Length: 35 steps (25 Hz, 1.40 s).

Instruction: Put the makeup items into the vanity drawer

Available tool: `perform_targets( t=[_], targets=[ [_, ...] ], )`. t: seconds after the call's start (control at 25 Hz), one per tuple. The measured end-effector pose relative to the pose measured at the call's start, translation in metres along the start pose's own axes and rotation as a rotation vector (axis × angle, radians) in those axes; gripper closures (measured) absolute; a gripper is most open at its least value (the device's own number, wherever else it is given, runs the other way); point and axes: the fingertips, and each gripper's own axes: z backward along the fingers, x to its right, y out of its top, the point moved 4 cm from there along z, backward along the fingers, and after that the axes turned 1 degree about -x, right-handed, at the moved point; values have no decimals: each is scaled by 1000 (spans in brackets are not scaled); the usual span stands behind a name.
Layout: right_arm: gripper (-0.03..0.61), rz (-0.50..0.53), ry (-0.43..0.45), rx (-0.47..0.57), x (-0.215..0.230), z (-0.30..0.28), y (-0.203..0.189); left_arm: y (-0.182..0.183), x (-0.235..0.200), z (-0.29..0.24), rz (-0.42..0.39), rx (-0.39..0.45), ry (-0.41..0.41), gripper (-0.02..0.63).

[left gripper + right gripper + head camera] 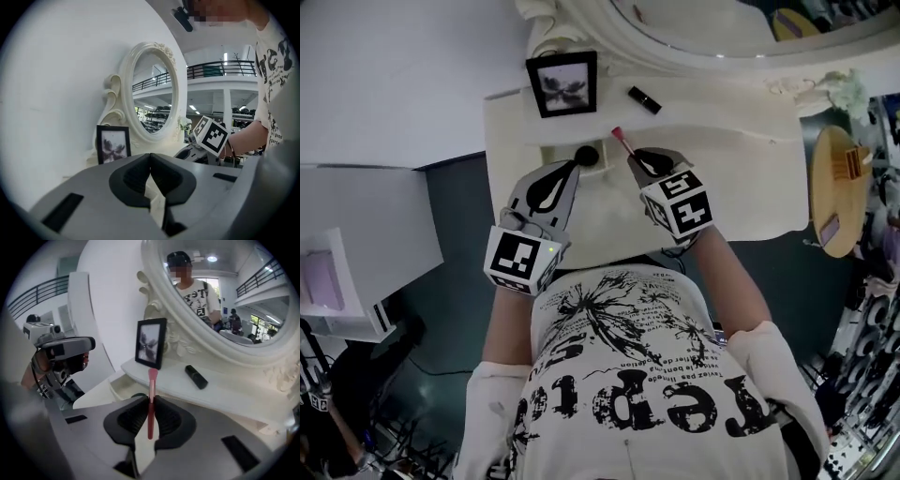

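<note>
My right gripper (pixel 151 401) is shut on a slim pink makeup brush (pixel 151 380), whose tip sticks up past the jaws; in the head view the brush (pixel 622 141) points toward the vanity's back shelf. A black lipstick (pixel 644 99) lies on that shelf (pixel 722 103), and shows again as the lipstick (pixel 196 376) right of the brush. The open drawer (pixel 551 156) sits below the shelf with a small black round item (pixel 587 155) in it. My left gripper (pixel 574 169) is shut and empty, its tip just beside that round item.
A black picture frame (pixel 562 82) stands on the shelf's left end under the oval mirror (pixel 703 28). A round wooden stand (pixel 839 187) is right of the vanity. A white cabinet (pixel 356 244) is at the left.
</note>
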Motion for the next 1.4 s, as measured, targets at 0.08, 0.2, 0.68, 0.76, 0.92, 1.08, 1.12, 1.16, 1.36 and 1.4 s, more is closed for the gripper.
perform_targets(
  t=[0.08,0.2,0.68,0.76,0.92,1.08,1.12,1.16,1.36,1.4],
  targets=[
    [517,68,61,-6,-17,-12,9,-4,-8,15,13,3,49,601],
    [517,155,149,-22,-40,-31,19,-11,-19,37,38,3,127,601],
    [517,398,331,-138,-86,-92,25,-42,-37,85,141,-5,355,601],
    [517,398,319,-136,-85,-96,25,-44,-36,86,146,-7,366,601],
    [308,336,326,-102,-87,-94,26,-44,-33,86,147,-5,370,601],
    [262,320,288,-64,-81,-79,25,-38,-29,80,131,2,346,601],
    [259,309,273,-51,-77,-75,26,-36,-28,77,125,4,335,601],
    [259,294,261,-40,-73,-71,26,-33,-26,74,118,5,323,601],
    [262,195,166,-12,-40,-48,16,-23,-18,47,82,1,223,601],
    [263,172,142,-9,-31,-43,12,-21,-15,40,74,-1,200,601]
  ],
)
